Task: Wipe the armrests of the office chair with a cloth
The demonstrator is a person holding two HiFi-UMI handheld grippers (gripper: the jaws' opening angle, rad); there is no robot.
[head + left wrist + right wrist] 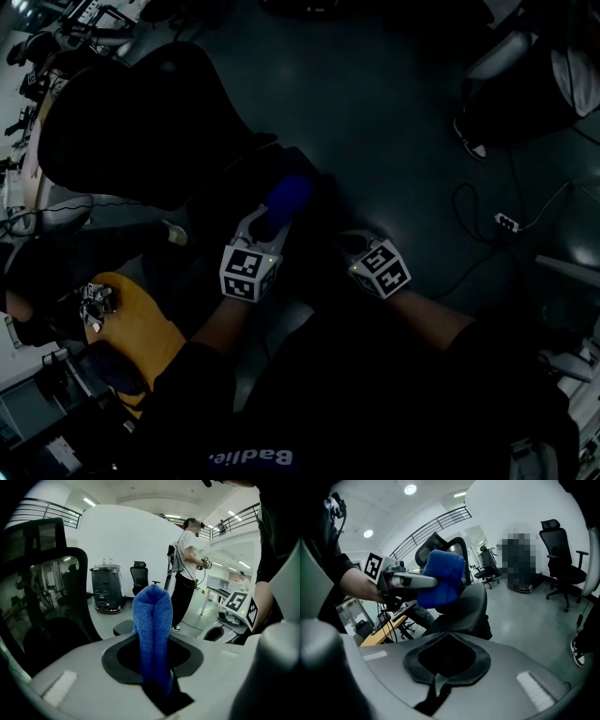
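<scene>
Firmly pinches the cloth (152, 620) in the left gripper (267, 225), fold outward as a wiping pad for the chair (141, 122); holds the right gripper (352, 242) closed, empty, just beside.

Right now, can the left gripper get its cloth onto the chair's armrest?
Probably yes. The left gripper is shut on the blue cloth, what looks like the armrest lies just beyond it, and nothing shows between them.

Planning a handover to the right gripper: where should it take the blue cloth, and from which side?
Probably the folded end of the blue cloth, which bulges free beyond the left gripper shut on its lower part. Come from that far end; the right gripper must open first.
</scene>
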